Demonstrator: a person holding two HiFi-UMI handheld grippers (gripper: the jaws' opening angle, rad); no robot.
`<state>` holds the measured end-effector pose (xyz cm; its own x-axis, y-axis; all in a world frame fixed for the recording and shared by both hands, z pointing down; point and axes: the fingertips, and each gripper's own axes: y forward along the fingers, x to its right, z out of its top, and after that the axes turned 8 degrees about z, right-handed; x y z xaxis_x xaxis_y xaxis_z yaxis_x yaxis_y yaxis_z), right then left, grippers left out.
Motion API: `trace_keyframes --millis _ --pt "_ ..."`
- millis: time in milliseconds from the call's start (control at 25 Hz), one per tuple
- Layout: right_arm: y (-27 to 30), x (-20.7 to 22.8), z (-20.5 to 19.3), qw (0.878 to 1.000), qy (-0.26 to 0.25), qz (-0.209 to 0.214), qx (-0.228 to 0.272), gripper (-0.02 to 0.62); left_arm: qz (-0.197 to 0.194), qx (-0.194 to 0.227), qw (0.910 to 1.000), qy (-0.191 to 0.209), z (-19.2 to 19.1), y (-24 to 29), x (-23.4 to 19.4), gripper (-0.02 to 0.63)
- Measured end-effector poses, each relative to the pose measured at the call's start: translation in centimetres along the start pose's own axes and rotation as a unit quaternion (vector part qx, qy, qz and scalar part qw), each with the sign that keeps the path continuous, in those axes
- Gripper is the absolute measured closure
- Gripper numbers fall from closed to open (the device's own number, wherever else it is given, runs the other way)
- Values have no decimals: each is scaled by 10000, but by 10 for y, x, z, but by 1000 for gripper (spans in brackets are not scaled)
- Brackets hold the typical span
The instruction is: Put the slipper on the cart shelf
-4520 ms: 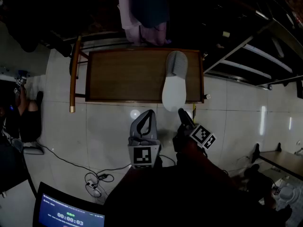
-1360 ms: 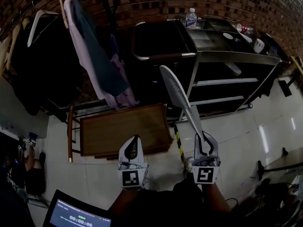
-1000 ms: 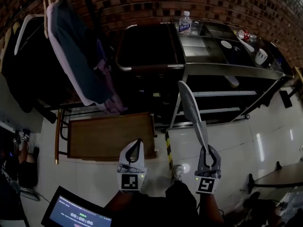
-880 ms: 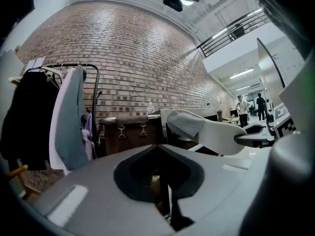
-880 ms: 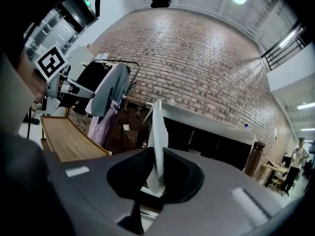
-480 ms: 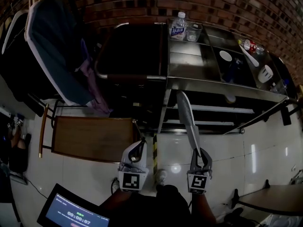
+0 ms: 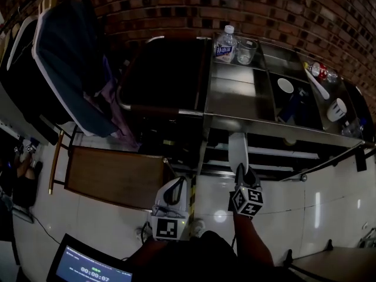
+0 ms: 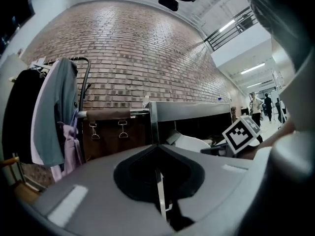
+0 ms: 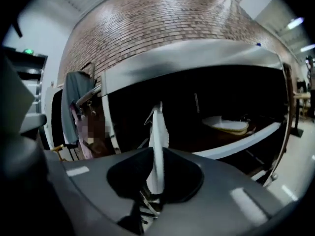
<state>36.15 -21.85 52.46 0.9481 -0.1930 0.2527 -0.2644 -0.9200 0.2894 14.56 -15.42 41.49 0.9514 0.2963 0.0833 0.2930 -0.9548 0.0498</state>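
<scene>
Right gripper (image 7: 240, 172) clamps the white slipper (image 7: 237, 148) over the cart shelf's (image 7: 282, 153) near edge, open bay beyond; left gripper (image 7: 176, 184) closed, empty.

The slipper (image 7: 237, 150), pale grey with a thin sole, is shown clamped at one end between the jaws of the right gripper (image 7: 240, 171). It is held on edge, so that only a narrow upright strip is seen in the right gripper view, and its free end is pointed at the cart (image 7: 235, 96). The cart is of bare steel and is set against a brick wall. Its shelf (image 9: 246, 139) is seen beneath the top as a pale ledge in a dark opening. A second slipper (image 9: 225, 124) is seen lying flat on it, well apart from the held one.
</scene>
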Motion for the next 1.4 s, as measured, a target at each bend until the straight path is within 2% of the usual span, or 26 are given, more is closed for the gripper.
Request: trace_keyframes --millis 160,360,520,680,760,920,960,1000,1120,1280,1400 --pt "42 14 9 9927 1196 158 21 548 152 23 9999 21 4 8 -3 592" --pt "87 35 1 9613 2747 197 -55 546 317 56 9994 93 7 12 -9 592" --pt "110 47 -6 9365 3502 146 -97 546 516 -13 9986 77 5 6 -19 592" --pt "126 57 -17 9180 3960 82 -195 543 681 -38 9976 96 3 0 -28 592" --pt "134 63 -20 9203 3905 17 -249 538 707 -46 9974 153 2 -2 -30 592" --pt "141 72 -18 9395 3392 -222 -426 517 736 -61 9972 121 2 -6 -29 592" --pt "140 75 -18 9460 3188 -314 -502 492 744 -74 9971 130 2 -8 -29 591" --pt "139 77 -17 9531 2945 -407 -567 440 756 -97 9970 135 2 -10 -30 592" --pt "131 82 -10 9726 2174 -582 -589 409 784 -112 9968 60 0 -14 -30 592" --pt "117 85 -5 9876 1306 -634 -600 336 730 -76 9973 -23 0 -14 -26 592" --pt "100 73 2 9954 690 -405 -527 306 666 -35 9978 -64 3 -15 -21 592"
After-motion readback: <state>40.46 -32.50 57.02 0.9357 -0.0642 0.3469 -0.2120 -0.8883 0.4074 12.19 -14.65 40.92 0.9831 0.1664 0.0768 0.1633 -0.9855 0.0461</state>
